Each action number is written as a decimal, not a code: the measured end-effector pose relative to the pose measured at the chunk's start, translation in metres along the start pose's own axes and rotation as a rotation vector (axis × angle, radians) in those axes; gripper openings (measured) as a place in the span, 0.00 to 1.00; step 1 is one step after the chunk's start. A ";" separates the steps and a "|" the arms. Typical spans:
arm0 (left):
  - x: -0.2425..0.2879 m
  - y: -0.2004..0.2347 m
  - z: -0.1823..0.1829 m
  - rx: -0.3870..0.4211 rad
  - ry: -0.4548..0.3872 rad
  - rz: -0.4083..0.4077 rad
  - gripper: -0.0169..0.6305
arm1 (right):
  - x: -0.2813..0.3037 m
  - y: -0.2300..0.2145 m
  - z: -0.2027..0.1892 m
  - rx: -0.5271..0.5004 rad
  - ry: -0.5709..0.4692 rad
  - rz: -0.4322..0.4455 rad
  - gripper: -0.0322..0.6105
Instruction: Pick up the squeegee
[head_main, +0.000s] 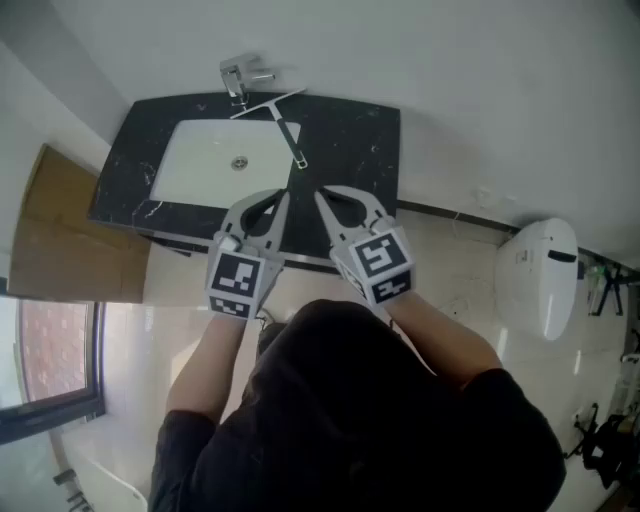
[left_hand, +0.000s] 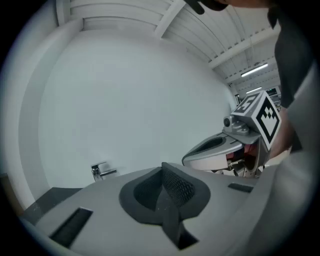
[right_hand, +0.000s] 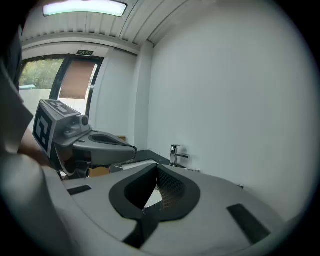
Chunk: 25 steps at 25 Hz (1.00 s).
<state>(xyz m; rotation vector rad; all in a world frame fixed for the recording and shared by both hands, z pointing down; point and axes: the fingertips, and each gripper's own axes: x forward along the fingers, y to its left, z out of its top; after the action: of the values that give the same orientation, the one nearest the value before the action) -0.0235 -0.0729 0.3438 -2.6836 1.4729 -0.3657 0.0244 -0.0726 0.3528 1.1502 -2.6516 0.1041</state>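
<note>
The squeegee lies on the black counter at the right rim of the white sink. Its pale blade rests by the faucet and its dark handle points toward me. My left gripper and right gripper hover side by side over the counter's front edge, short of the handle's end. Both are shut with nothing between the jaws. In the left gripper view the pads meet. The right gripper view shows its pads closed, with the faucet ahead.
A white toilet stands to the right of the counter. A wooden panel and a window are at the left. A plain white wall rises behind the sink.
</note>
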 end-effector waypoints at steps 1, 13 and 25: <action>0.003 -0.001 0.000 0.001 0.001 0.005 0.03 | 0.000 -0.002 -0.003 0.002 0.006 0.008 0.07; 0.029 0.026 -0.024 -0.043 0.064 0.036 0.03 | 0.047 -0.019 -0.028 0.034 0.075 0.044 0.12; 0.087 0.120 -0.061 -0.062 0.126 -0.056 0.03 | 0.180 -0.065 -0.050 0.060 0.216 -0.061 0.23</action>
<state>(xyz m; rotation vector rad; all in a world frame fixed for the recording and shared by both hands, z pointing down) -0.0920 -0.2071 0.3986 -2.8029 1.4660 -0.5104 -0.0374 -0.2366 0.4447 1.1653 -2.4376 0.2815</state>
